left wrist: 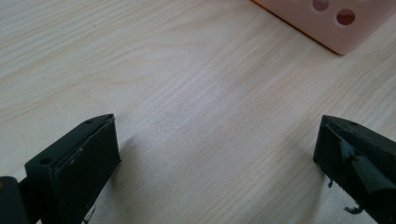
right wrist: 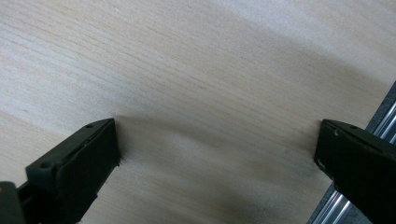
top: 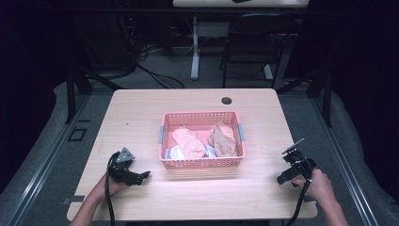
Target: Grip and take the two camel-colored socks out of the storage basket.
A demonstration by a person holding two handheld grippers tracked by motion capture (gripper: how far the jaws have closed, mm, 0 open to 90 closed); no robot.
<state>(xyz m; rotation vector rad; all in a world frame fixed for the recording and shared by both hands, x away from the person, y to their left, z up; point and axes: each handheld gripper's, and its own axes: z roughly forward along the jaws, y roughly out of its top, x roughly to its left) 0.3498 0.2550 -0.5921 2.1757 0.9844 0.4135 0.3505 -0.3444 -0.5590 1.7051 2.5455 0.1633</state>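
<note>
Basket (top: 202,162) w/ cloths (top: 188,141) mid-table, between both grippers. Left gripper (top: 146,175) near its left corner, right gripper (top: 281,179) well apart at right. Both jaws wide, empty.

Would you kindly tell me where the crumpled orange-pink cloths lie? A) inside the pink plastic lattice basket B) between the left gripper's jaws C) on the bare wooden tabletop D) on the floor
A: the crumpled orange-pink cloths lie inside the pink plastic lattice basket at the middle of the table.

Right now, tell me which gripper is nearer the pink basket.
Left. The left gripper sits just off the pink basket's front left corner; the right gripper rests farther away, near the table's right edge.
</note>
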